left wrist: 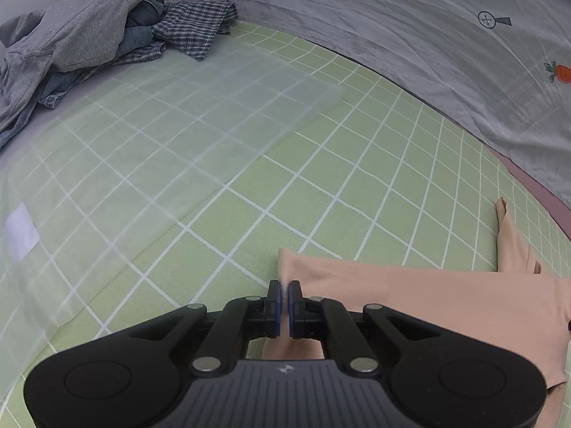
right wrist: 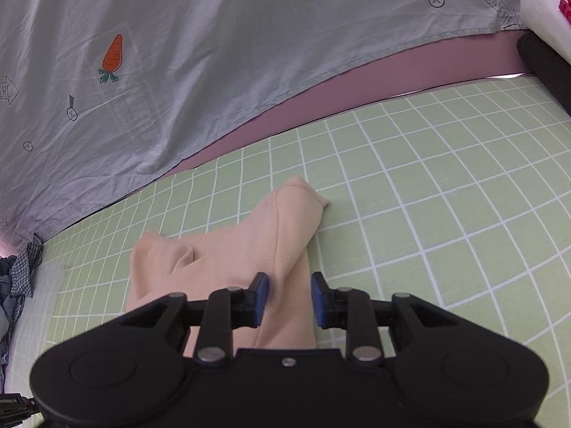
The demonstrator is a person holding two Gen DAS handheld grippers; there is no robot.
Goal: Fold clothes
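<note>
Peach-coloured garment (left wrist: 410, 296) lies on the green checked sheet (left wrist: 321, 185), and both tongs are at it. Left gripper (left wrist: 285, 294) has its blue pads (left wrist: 274, 299) pressed together on a fold of the peach cloth near the garment's end, pinching it. Right gripper (right wrist: 287, 294) has its pads (right wrist: 260, 296) a little apart, straddling a seamed leg of the same garment (right wrist: 249, 242); the cloth lies between them, but the pads do not press on it (a clear gap shows on the right-hand side). From there the garment stretches away over the sheet, one narrow end reaching toward the sheet's far edge. Beyond that edge runs a mauve strip (right wrist: 357, 100), then a grey cover (right wrist: 214, 53) printed with a carrot (right wrist: 113, 57) and small symbols. In the left wrist view a translucent plastic sheet (left wrist: 160, 135) lies over the sheet's left part, and a heap of clothes (left wrist: 100, 35), grey, blue and checked, sits at its far left corner.
</note>
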